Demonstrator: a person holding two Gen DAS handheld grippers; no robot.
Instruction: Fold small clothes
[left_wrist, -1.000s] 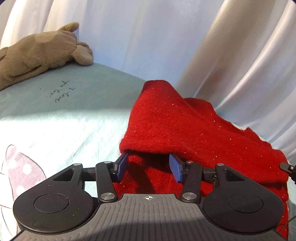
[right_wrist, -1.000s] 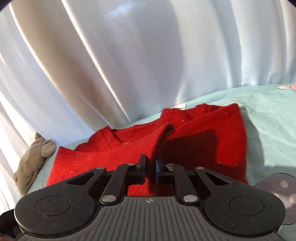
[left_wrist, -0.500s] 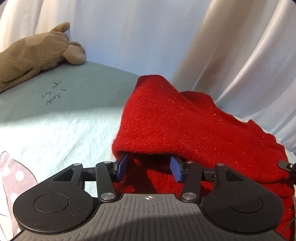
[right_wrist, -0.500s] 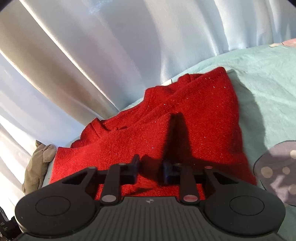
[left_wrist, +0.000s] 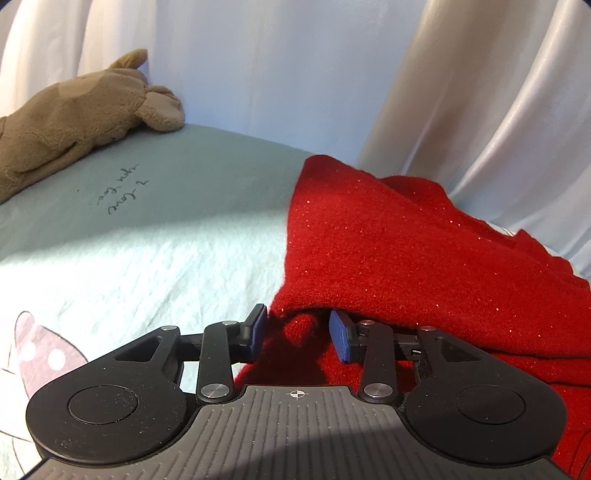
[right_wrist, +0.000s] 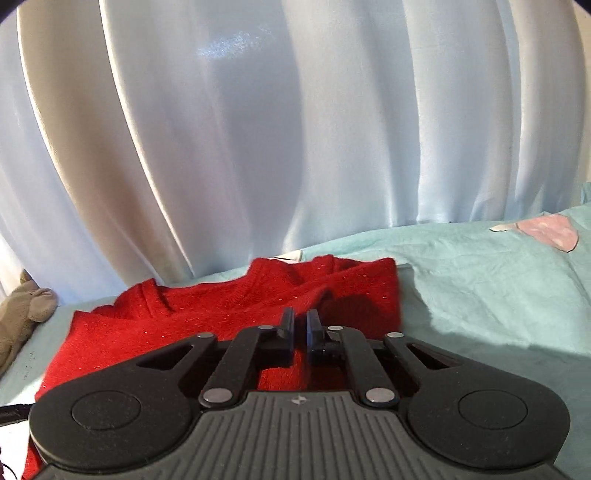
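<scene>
Red sweater (left_wrist: 424, 258) lying partly folded on a pale teal bedsheet (left_wrist: 155, 258), one gripper at each side of it.

Left gripper (left_wrist: 297, 330) is sitting low at the near edge of the knit with its blue-padded fingers (left_wrist: 257, 326) spread apart — a doubled-over flap is draping over the right fingertip and nothing is being pinched between them. Right gripper (right_wrist: 299, 330) is hovering at the opposite side of the sweater (right_wrist: 207, 314), its black fingers (right_wrist: 287, 328) drawn nearly together with only a narrow slit showing; whether any fabric is being caught in that slit cannot be told. A brown plush toy (left_wrist: 74, 122) is resting on the sheet well apart from the sweater, near some handwritten lettering (left_wrist: 123, 192), and white curtains (right_wrist: 258, 129) are hanging behind the bed — pink printed patches (right_wrist: 546, 227) are showing on the sheet.
</scene>
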